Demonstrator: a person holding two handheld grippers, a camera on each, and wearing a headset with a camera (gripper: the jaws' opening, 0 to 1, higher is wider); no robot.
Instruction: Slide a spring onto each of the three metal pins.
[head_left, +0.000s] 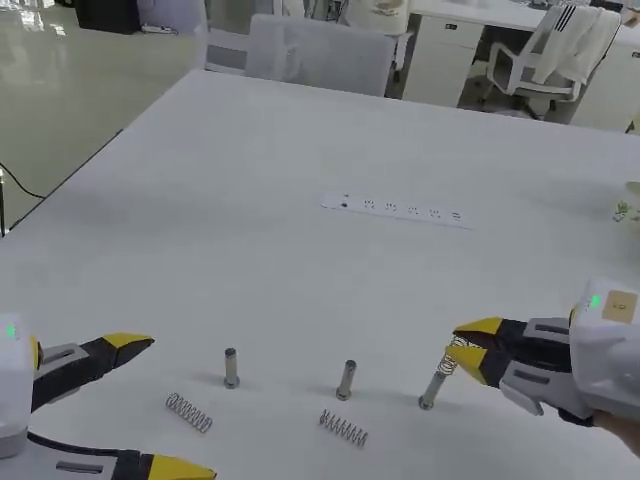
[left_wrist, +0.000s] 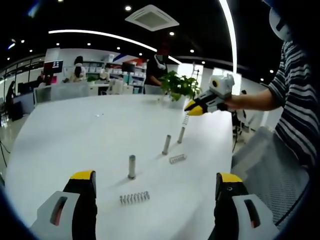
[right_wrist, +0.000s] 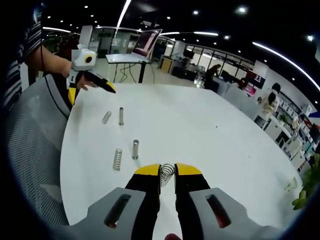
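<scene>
Three metal pins stand in a row near the table's front: left pin (head_left: 231, 367), middle pin (head_left: 346, 380), right pin (head_left: 432, 388). My right gripper (head_left: 470, 345) is shut on a spring (head_left: 455, 356), whose lower end sits at the right pin's top. The held spring (right_wrist: 167, 173) shows between the yellow-tipped jaws. Two loose springs lie flat, one (head_left: 189, 412) near the left pin and one (head_left: 343, 428) in front of the middle pin. My left gripper (head_left: 165, 405) stands open to the left of the left pin, with nothing between its jaws (left_wrist: 155, 176).
A white power strip (head_left: 395, 208) lies mid-table beyond the pins. Office chairs (head_left: 320, 55) stand at the far edge. A small green object (head_left: 622, 210) sits at the right edge. A potted plant (left_wrist: 180, 85) is on the table's far side.
</scene>
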